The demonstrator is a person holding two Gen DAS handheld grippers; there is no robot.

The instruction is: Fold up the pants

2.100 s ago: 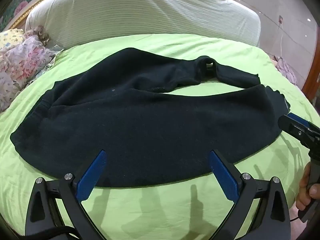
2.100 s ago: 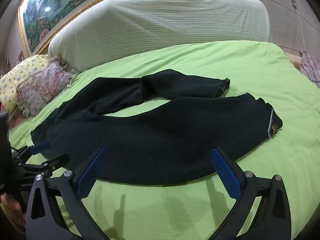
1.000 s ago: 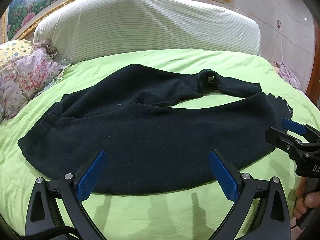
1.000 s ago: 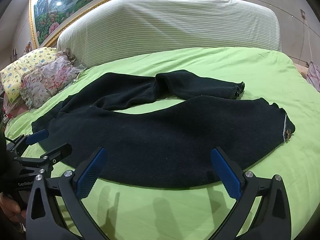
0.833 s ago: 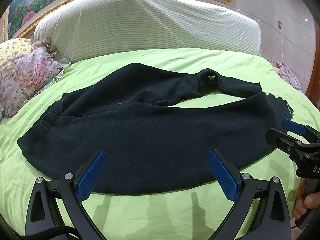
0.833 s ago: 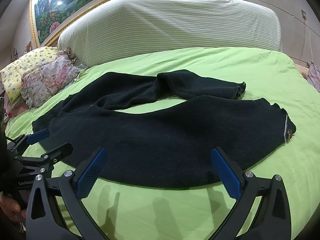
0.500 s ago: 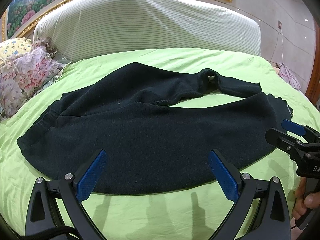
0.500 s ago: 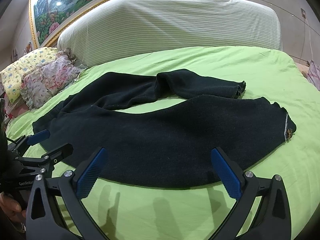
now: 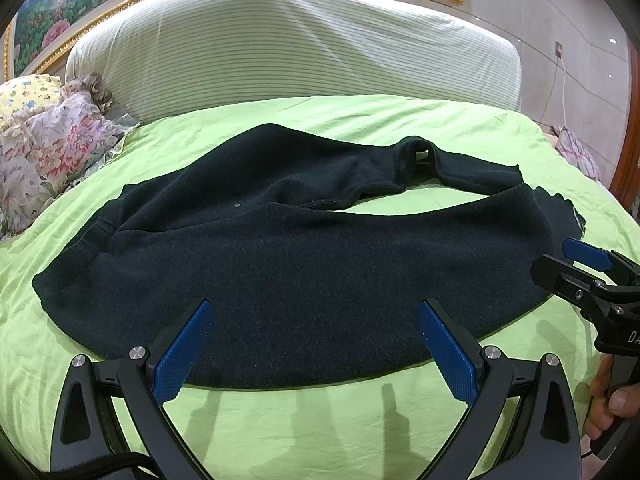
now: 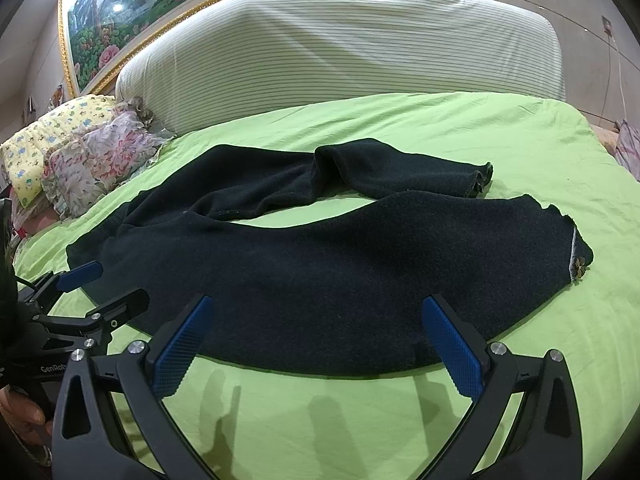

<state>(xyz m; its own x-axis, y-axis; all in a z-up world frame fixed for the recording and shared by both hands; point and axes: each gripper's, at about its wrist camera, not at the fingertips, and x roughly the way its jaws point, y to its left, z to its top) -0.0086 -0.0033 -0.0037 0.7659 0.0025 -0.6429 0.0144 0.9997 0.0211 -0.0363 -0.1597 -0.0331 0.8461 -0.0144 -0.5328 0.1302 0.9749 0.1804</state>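
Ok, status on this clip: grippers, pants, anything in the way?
Left gripper open, right gripper open, both empty. Dark pants spread on green bedsheet, unfolded, far leg kinked. Nothing in the way.

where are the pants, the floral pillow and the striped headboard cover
pants [image 10: 320,264], right wrist view, middle of the near leg
floral pillow [image 10: 100,156], right wrist view, its pink-flowered top
striped headboard cover [image 9: 288,60], left wrist view, centre of the striped fabric

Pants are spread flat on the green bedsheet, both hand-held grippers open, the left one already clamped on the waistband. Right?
Not quite: the left hand-held gripper grips nothing. The left wrist view shows it open, short of the pants on the green bedsheet. The right hand-held gripper is open too.
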